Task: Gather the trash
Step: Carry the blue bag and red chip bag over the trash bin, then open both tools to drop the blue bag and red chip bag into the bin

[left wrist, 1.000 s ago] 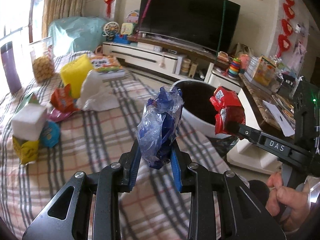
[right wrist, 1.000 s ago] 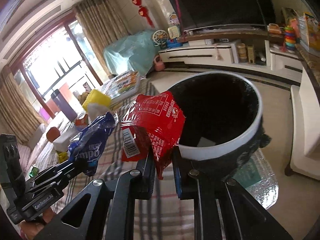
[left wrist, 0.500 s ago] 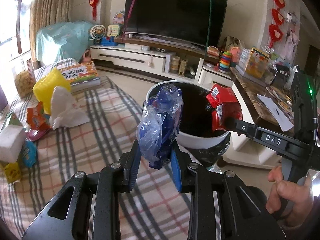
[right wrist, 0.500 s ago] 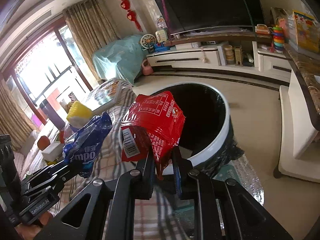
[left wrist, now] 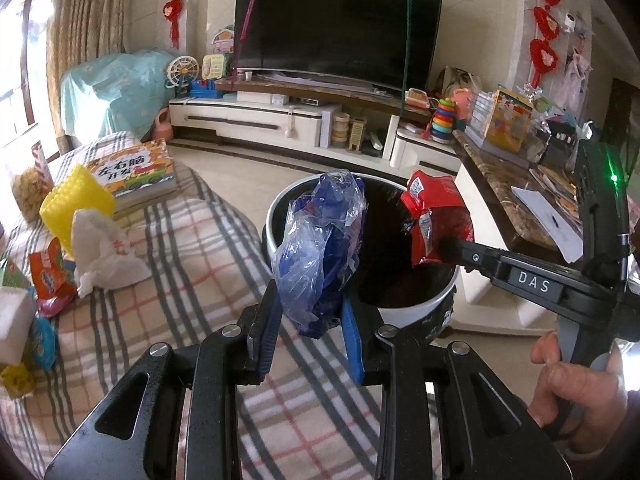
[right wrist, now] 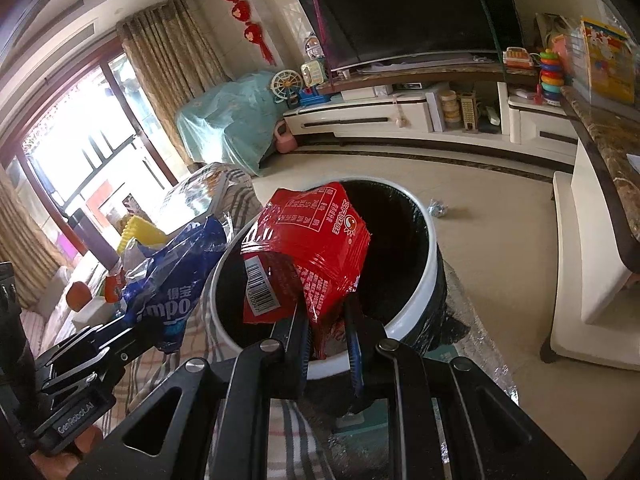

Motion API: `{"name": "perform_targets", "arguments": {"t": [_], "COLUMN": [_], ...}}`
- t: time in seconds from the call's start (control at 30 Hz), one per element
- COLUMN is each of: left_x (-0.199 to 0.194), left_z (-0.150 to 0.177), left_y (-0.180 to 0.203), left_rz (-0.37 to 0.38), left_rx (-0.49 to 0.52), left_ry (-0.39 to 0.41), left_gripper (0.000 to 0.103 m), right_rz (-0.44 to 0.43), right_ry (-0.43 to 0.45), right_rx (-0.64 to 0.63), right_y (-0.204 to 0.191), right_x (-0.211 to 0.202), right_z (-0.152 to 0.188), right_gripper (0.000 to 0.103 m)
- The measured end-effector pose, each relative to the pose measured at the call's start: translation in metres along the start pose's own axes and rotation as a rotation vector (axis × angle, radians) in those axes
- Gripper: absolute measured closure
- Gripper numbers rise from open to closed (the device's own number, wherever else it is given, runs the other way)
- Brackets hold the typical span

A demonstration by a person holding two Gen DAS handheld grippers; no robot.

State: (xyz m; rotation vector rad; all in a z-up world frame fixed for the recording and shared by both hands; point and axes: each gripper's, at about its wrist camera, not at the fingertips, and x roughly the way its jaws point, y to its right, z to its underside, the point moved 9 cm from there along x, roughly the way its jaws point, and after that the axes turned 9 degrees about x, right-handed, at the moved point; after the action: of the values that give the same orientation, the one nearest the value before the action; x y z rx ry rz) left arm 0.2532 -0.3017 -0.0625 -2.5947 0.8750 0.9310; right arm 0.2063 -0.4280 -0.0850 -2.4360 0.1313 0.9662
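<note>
Living room: big dark TV (left wrist: 338, 28) on cream wall, low white TV cabinet (left wrist: 256, 120) below, pale tile floor (right wrist: 480, 216). Bright window (right wrist: 84, 168) with tan curtains (right wrist: 172, 64) at left, red ornaments (left wrist: 542, 46) upper right.

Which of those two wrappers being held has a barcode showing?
The red wrapper, pinched in the right tool over the bin, shows a white barcode patch. The blue wrapper in the left tool shows none.

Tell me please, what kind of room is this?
Most likely a family living room. A large television stands on a low white cabinet, children's toys such as a ring stacker sit beside it, and curtains hang by a big window.
</note>
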Motion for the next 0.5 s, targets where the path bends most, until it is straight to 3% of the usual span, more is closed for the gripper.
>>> {"name": "perform_targets", "arguments": {"t": [0.5], "left_x": [0.024], "left_z": [-0.018], "left_y": [0.007], "left_rz": [-0.003], "left_rx": [0.027], "left_ry": [-0.019], "left_gripper": [0.076], "right_rz": [0.025], "right_ry": [-0.013], "right_rx": [0.0], "right_y": [0.012], "right_x": [0.015], "right_z": [-0.022], "right_gripper": [0.087]}}
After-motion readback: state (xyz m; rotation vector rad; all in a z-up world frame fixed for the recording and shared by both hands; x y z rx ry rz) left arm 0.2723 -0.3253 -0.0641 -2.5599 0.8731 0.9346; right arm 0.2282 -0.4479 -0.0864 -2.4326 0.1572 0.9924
